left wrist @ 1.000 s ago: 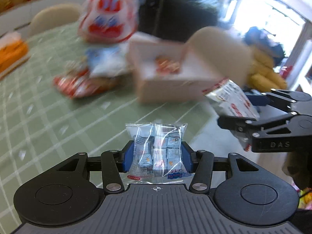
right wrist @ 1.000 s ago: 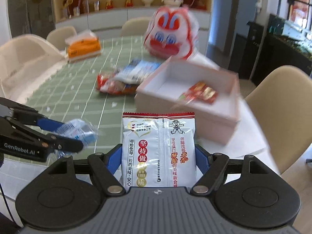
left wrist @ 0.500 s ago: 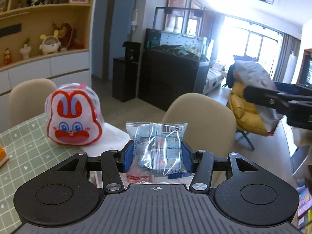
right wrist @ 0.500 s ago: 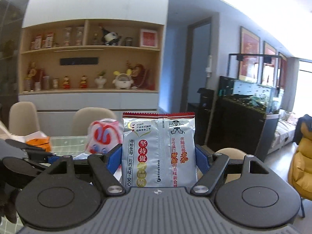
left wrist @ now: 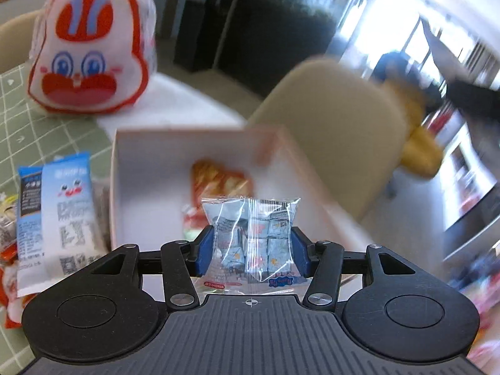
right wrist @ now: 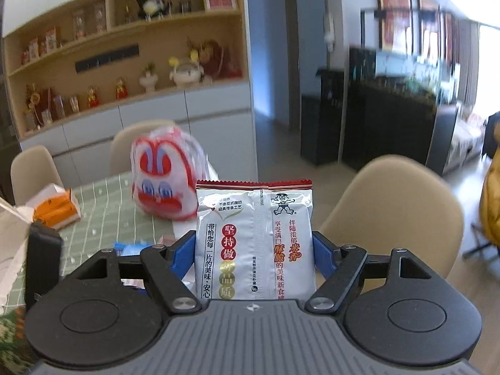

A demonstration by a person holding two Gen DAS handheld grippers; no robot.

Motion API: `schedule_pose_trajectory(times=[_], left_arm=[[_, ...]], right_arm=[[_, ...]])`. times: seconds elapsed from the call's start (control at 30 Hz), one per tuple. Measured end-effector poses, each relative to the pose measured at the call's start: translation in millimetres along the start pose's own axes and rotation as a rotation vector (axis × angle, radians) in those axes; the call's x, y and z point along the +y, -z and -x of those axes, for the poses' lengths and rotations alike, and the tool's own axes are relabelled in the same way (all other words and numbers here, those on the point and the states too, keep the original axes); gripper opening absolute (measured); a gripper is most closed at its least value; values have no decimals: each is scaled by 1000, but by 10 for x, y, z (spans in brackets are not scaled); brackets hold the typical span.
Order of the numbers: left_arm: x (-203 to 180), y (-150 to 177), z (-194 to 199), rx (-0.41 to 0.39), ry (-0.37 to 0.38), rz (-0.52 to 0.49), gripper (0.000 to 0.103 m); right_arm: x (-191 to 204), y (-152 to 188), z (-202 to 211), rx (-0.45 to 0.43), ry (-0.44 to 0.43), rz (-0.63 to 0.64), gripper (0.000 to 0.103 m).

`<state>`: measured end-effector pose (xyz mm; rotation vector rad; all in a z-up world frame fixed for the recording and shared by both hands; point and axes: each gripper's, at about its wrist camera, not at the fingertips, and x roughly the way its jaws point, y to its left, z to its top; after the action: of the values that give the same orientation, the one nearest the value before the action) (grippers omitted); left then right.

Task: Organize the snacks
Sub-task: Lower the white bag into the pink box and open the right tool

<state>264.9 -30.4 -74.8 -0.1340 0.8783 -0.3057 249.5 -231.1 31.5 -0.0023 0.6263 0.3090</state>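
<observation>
Your left gripper is clamped on a clear packet of small blue sweets, poised over the white box (one orange snack already lies inside), presumably to drop it in. Your right gripper pinches a silver, red-edged cracker packet, raised above that box, likely waiting.

One box, two held packets, one rabbit bag.

Daylight indoors. Window at upper right blown out with glare. Background motion-blurred in both views; near foreground sharp. Strong fisheye bending at edges.
</observation>
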Motion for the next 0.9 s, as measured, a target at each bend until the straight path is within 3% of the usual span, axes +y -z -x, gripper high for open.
schedule_pose_trajectory(times=[0.1, 0.27, 0.33, 0.47, 0.6, 0.7, 0.8, 0.9], left_arm=[[-10, 113, -104, 33, -72, -88, 57], [94, 242, 24, -53, -71, -50, 56], [25, 238, 64, -59, -50, -99, 56], [-104, 230, 186, -113, -101, -193, 56], [73, 248, 332, -146, -50, -101, 56], [175, 283, 393, -138, -44, -70, 56], [301, 315, 508, -184, -44, 5, 56], [457, 327, 646, -248, -23, 116, 56]], right_arm=[[70, 62, -290, 67, -10, 0, 76], [206, 156, -864, 220, -45, -5, 76], [282, 173, -1077, 279, -60, 5, 76], [436, 190, -1502, 398, -81, 51, 77], [483, 200, -1853, 562, -207, -20, 77], [561, 272, -2084, 675, -198, -46, 77], [650, 254, -2043, 637, -125, -13, 77], [699, 173, -1930, 600, -175, -23, 77]])
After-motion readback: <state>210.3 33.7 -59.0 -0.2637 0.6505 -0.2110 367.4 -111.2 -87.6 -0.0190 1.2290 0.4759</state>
